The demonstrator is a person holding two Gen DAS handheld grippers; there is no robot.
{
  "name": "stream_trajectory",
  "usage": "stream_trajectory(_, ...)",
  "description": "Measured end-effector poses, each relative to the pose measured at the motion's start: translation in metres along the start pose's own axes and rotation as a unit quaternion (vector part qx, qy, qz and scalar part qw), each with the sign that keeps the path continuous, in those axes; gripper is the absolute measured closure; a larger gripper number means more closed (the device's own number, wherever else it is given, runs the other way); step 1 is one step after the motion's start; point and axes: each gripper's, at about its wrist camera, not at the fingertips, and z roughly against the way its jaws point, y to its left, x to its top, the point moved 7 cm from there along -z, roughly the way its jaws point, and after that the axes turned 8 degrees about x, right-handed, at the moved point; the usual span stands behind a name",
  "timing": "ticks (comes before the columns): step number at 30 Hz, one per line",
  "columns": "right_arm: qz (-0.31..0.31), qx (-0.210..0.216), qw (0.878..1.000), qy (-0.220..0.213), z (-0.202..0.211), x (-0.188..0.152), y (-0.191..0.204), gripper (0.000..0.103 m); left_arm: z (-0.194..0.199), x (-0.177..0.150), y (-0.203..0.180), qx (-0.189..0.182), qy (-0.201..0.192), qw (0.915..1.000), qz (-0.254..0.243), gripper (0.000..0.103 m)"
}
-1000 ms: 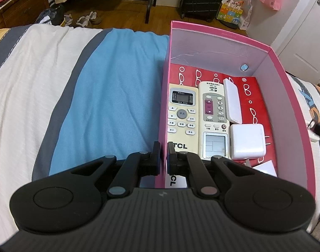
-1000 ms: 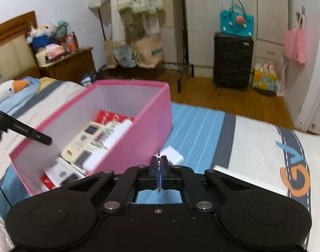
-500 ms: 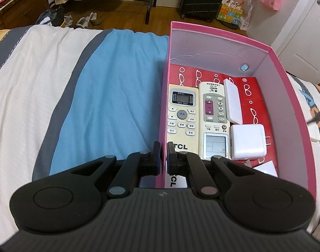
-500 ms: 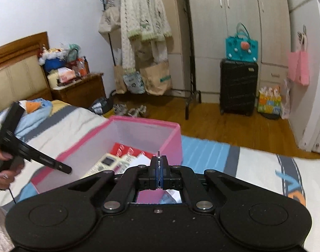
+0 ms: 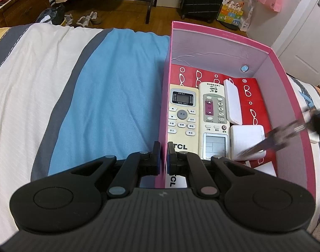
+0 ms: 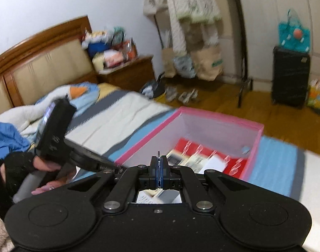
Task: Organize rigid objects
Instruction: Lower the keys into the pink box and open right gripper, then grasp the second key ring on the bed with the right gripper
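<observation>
Left claw [image 5: 163,155] pinches the pink box [image 5: 223,40] wall, likely steadying it on the bed [image 5: 109,96]; right claw [image 6: 159,166], pressed together on something thin, hangs above the remotes [image 5: 182,115].

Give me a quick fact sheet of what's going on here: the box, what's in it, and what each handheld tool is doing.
Setting: striped bedspread on a bed
Box: pink box, open, sitting on the bed
Inside the box: two remote controls side by side, a flat white case, a white charger
Left gripper: fingers clamped on the box's left wall
Right gripper: fingers closed on something thin and blue, too small to identify, above the box
Image quality: right view is motion-blurred
</observation>
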Motion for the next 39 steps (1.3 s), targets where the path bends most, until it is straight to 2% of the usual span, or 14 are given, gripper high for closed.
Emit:
stream_trajectory(7,0.001,-0.033,0.996,0.077,-0.054,-0.016,-0.013,0.099,-0.001,-0.001,0.001,-0.005,0.0,1.0,0.002,0.098)
stream_trajectory(11,0.011,-0.055,0.996,0.075,-0.066,-0.007,-0.021,0.095,-0.001,-0.001,0.001,-0.006,-0.001,1.0,0.002,0.098)
stream_trajectory(14,0.007,-0.063,0.997,0.043,-0.061,0.006,-0.029,0.09,-0.002,-0.001,0.001,-0.007,-0.001,1.0,0.002,0.098)
stream_trajectory(16,-0.01,-0.067,0.998,0.007,-0.05,0.014,-0.035,0.088,-0.002,-0.001,0.0,-0.008,-0.001,1.0,0.002,0.098)
stream_trajectory(20,-0.032,-0.063,0.997,-0.01,-0.017,0.015,-0.043,0.088,-0.002,0.0,0.001,-0.01,-0.001,0.9999,0.003,0.097)
stream_trajectory(23,-0.035,-0.068,0.997,-0.006,0.013,0.009,-0.048,0.088,-0.002,0.0,0.0,-0.007,0.0,1.0,0.002,0.097)
stream_trajectory(28,-0.063,-0.07,0.995,0.019,0.068,-0.005,-0.067,0.079,-0.002,0.001,-0.001,-0.001,-0.001,1.0,0.004,0.098)
stream_trajectory(30,-0.08,-0.092,0.992,0.024,0.088,-0.012,-0.081,0.073,0.0,0.003,-0.003,0.003,-0.005,1.0,-0.004,0.097)
stream_trajectory(34,-0.122,-0.114,0.985,0.047,0.116,-0.033,-0.11,0.069,0.0,0.003,-0.002,0.003,-0.005,1.0,-0.002,0.098)
stream_trajectory(37,-0.154,-0.131,0.977,0.064,0.127,-0.051,-0.131,0.058,0.001,0.003,-0.002,0.002,-0.008,1.0,-0.001,0.099)
stream_trajectory(39,-0.182,-0.138,0.971,0.076,0.128,-0.066,-0.146,0.055,0.004,0.004,-0.003,0.006,-0.014,0.9999,-0.006,0.099)
